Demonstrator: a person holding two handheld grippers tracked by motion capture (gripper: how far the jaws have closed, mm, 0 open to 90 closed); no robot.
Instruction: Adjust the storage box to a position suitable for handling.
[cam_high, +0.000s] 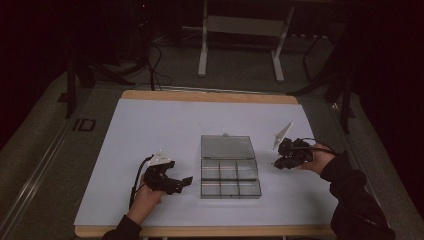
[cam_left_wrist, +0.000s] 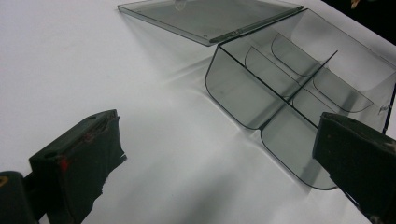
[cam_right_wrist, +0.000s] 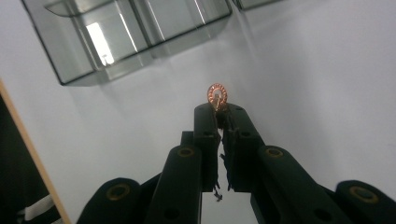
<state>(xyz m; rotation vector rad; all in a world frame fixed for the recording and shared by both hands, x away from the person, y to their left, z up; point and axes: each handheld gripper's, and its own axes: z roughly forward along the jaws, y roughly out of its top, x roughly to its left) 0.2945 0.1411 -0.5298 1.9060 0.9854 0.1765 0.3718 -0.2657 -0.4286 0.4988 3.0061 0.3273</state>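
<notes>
right gripper (cam_right_wrist: 219, 108) is pinching a small copper ring (cam_right_wrist: 217, 94) at its jaw tips, held above the white mat (cam_high: 150, 130) just right of the open compartment box (cam_high: 230, 179). left gripper (cam_high: 176, 184) sits near the box's left side, jaws spread and empty. looks like the carry step; next move likely needs the ring over one compartment, then release.

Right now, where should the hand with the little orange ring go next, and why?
Probably carry the ring, pinched in the right gripper, over to the open box and above a compartment. The lid lies flat and the compartments look empty.
</notes>
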